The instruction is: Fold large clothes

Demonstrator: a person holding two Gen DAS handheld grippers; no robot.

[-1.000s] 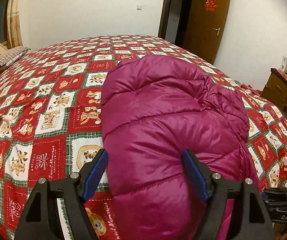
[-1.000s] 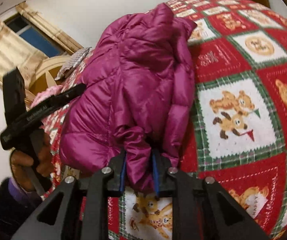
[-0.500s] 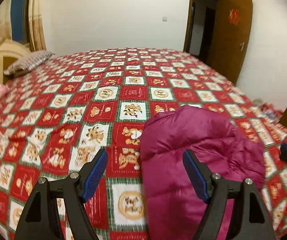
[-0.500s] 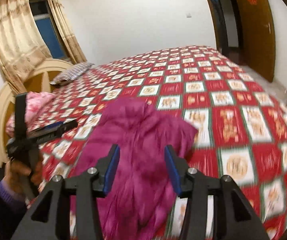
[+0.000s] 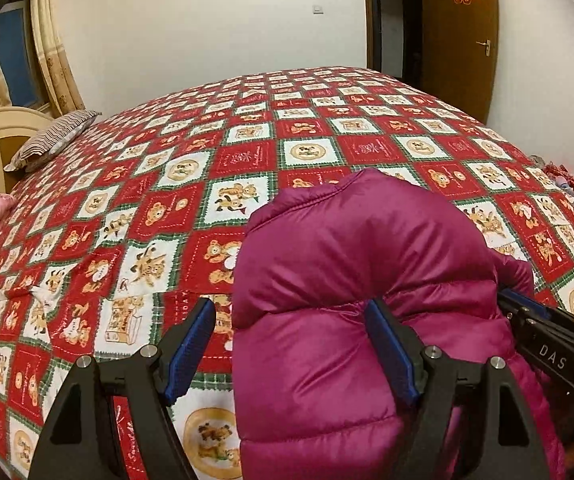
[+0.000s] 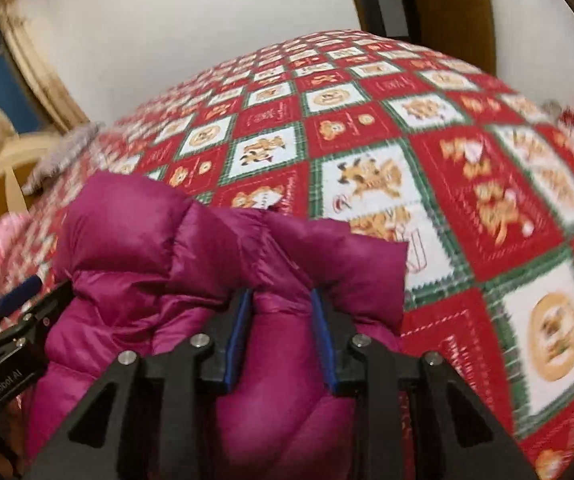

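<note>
My left claw (image 5: 289,344) wide open, right claw (image 6: 281,330) closing on jacket (image 6: 191,256), near edge of quilted bed (image 5: 247,152), white walls, door (image 5: 459,36) beyond

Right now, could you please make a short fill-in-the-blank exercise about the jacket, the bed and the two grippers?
1. The puffy jacket is ____ in colour.
2. It lies on a bedspread printed with teddy ____.
3. A fold of the jacket sits between the fingers of the ____ gripper, whose jaws are closing.
4. The striped pillow lies beside the ____.

Missing: magenta; bears; right; headboard
</note>
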